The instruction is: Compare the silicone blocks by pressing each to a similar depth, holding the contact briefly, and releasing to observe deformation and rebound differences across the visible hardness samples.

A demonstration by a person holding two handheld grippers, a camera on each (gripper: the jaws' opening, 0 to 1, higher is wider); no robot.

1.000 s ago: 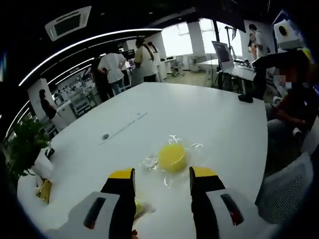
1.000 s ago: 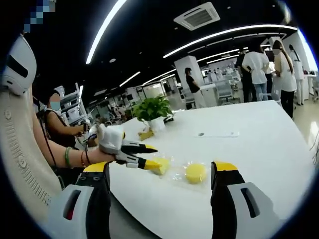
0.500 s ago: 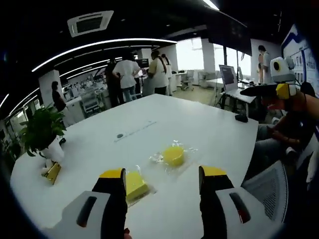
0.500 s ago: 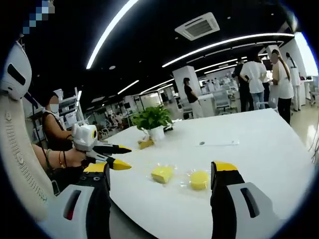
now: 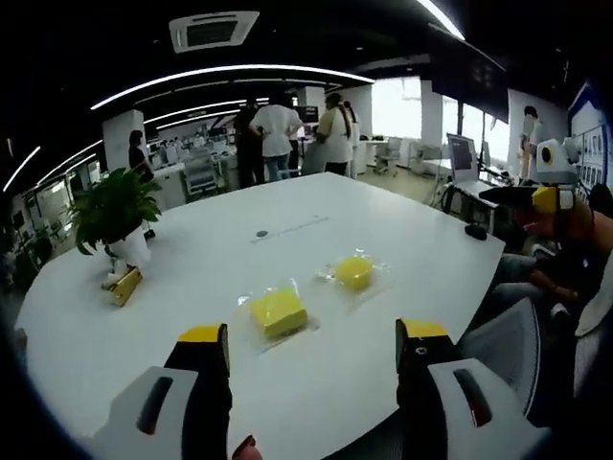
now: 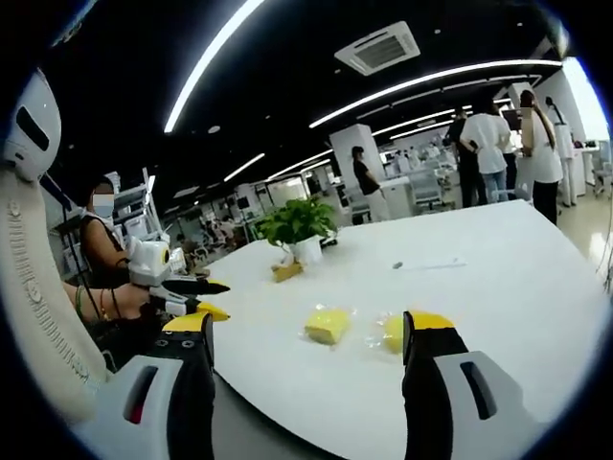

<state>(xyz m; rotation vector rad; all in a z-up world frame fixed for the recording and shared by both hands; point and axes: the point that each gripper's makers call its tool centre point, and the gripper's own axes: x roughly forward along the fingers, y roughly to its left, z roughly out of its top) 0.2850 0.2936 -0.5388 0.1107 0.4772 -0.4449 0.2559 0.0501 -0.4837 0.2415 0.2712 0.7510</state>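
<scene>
White table, large and rounded: it spreads across the middle of both views and carries everything listed below

Potted plant: at 10 o'clock in my left gripper view, upright near the table's far edge, a small yellow item lying just beside its pot

My left gripper: jaws spread wide with nothing between them, held above the table's near edge; in my right gripper view it shows at 9 o'clock, off the table

My right gripper: jaws likewise wide apart and empty, clear of the table; in my left gripper view it appears at 3 o'clock

Square yellow block: flat on the table in clear wrap, just above my left jaws at centre

Round yellow block: also on clear wrap, near the square one toward 1 o'clock; in my right gripper view my right jaw partly hides it
</scene>
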